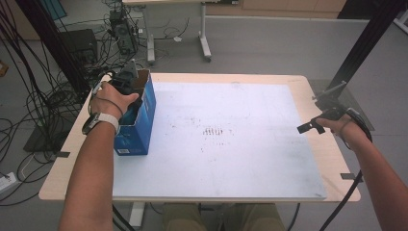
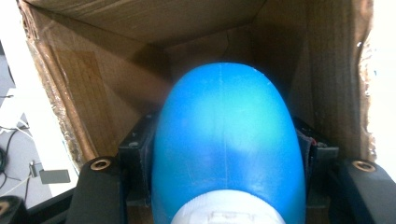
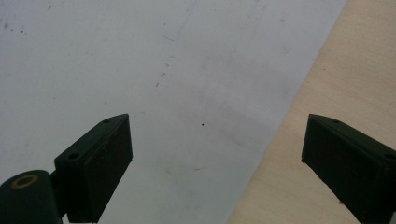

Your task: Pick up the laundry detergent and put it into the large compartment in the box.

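Your left claw (image 2: 224, 196) grips the rounded blue plastic bottle (image 2: 226, 144) inside the open blue cardboard box (image 1: 144, 108) — its long axis runs straight ahead, toward the box's far end. Your right claw (image 3: 217, 158) hangs wide and empty above the worktop's (image 1: 308, 84) right edge — well apart.

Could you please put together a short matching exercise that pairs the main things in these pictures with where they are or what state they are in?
Things:
1. blue bottle
2. cardboard box
3. right tool
4. white mat

Places or states:
A. jaws wide apart with nothing between them, over the right edge of the mat
B. covers most of the wooden tabletop
C. clamped between the jaws of the left tool, inside the box
D. stands open-topped at the left side of the table

Pairs: 1-C, 2-D, 3-A, 4-B
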Available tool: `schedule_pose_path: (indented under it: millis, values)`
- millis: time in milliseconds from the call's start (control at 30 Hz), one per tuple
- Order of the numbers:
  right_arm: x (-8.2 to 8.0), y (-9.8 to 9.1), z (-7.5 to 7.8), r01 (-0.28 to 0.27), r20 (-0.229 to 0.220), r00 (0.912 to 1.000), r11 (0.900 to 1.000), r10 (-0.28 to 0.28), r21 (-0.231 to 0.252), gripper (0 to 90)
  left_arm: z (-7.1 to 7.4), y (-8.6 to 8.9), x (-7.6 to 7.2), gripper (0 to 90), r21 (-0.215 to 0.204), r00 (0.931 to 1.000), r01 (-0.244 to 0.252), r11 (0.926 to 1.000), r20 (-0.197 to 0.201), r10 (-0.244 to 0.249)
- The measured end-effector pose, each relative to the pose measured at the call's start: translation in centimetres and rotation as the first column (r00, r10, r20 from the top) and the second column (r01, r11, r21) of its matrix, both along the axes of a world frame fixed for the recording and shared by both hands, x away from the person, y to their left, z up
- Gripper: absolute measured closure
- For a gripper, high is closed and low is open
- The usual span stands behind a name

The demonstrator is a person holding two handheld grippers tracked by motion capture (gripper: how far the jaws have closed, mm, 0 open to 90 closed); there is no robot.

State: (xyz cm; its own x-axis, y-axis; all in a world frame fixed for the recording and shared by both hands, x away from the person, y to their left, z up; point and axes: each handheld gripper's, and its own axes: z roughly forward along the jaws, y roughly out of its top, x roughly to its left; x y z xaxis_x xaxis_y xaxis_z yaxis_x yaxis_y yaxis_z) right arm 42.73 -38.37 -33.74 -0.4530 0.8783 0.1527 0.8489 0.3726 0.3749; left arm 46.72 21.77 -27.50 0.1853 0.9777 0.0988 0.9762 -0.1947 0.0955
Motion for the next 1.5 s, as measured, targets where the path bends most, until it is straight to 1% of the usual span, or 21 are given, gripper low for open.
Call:
schedule_pose_path:
  millis: [1500]
  values:
    - [0.06, -0.26, 0.01, 0.0, 0.001, 1.0, 1.0, 0.0, -0.001, 8.5, 0.0, 0.01, -0.04, 37.4, -0.001, 1.0, 0.0, 1.0, 0.0, 0.0]
